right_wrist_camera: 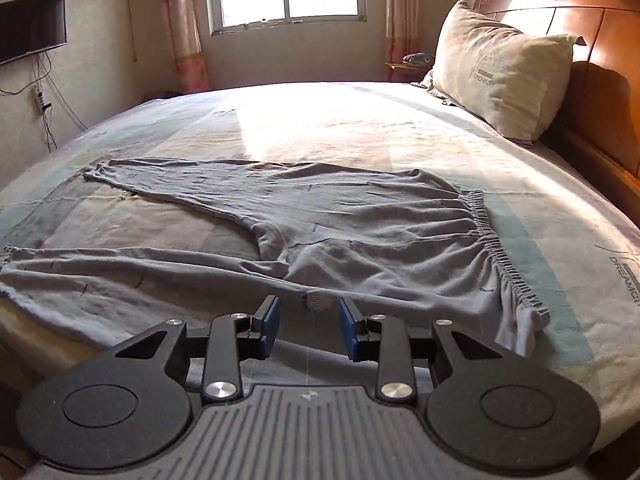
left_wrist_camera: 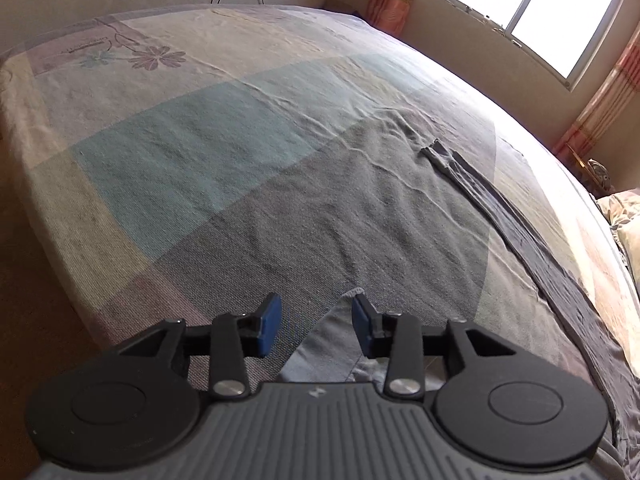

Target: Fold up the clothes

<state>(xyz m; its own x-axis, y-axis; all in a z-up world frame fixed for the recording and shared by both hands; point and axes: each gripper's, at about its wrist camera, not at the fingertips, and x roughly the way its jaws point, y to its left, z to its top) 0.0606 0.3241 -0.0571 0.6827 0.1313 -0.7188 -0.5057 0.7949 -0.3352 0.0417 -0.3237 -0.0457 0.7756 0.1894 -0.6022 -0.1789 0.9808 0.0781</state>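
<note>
1. Grey soft-fabric trousers w/ elastic waistband [right_wrist_camera: 360, 232] lie flat on bed w/ pastel patchwork sheet [right_wrist_camera: 360, 128], legs spread apart.
2. Left claw [left_wrist_camera: 316, 328] released; trouser-leg hem below the gap, not pinched.
3. Right claw [right_wrist_camera: 308, 328] released, just above trousers' near edge.
4. Beige pillow [right_wrist_camera: 500, 76] at headboard.

Trousers [right_wrist_camera: 320, 224]: grey, spread flat on the bed [right_wrist_camera: 360, 128]
Right gripper [right_wrist_camera: 308, 328]: jaws apart, above the trousers' near edge
Pillow [right_wrist_camera: 500, 76]: beyond the trousers' waistband
</note>
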